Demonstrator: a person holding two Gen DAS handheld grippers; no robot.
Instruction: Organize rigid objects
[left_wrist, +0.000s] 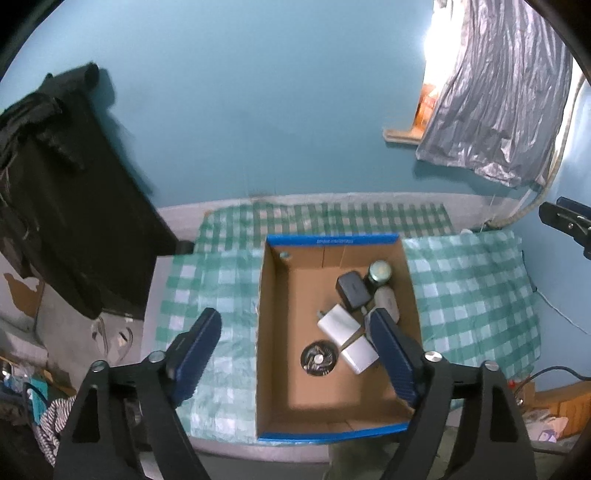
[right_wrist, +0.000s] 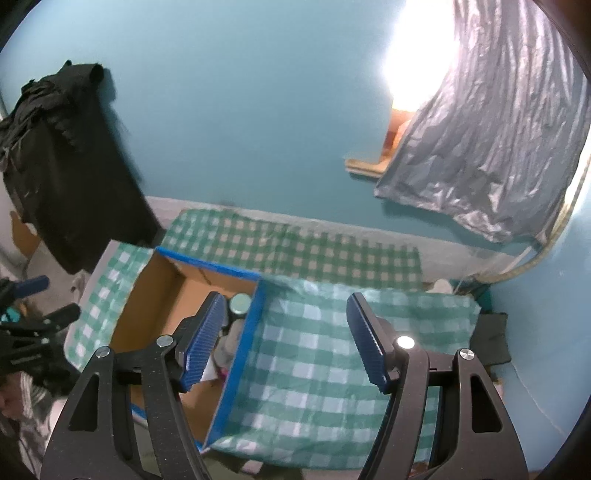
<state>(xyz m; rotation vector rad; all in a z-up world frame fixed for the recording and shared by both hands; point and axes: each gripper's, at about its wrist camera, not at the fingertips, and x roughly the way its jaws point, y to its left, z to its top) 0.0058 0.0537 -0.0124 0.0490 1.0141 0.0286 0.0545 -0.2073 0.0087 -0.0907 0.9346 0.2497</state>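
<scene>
A cardboard box with blue rim (left_wrist: 273, 332) sits on a green checked cloth (left_wrist: 221, 295). Inside lie a black round fan (left_wrist: 318, 359), two white chargers (left_wrist: 338, 325), a black adapter (left_wrist: 352, 290), a small jar with a round lid (left_wrist: 379, 271) and a grey object (left_wrist: 386, 299). My left gripper (left_wrist: 295, 321) is open and empty above the box's left side. My right gripper (right_wrist: 286, 310) is open and empty above the cloth, by the box's right wall (right_wrist: 240, 339). The jar lid also shows in the right wrist view (right_wrist: 239, 303).
A black cloth-covered object (left_wrist: 66, 206) stands at the left. A teal wall (left_wrist: 258, 110) is behind the table, with a silver sheet (left_wrist: 498, 99) hanging at the right. The checked cloth (right_wrist: 332, 350) covers the table right of the box.
</scene>
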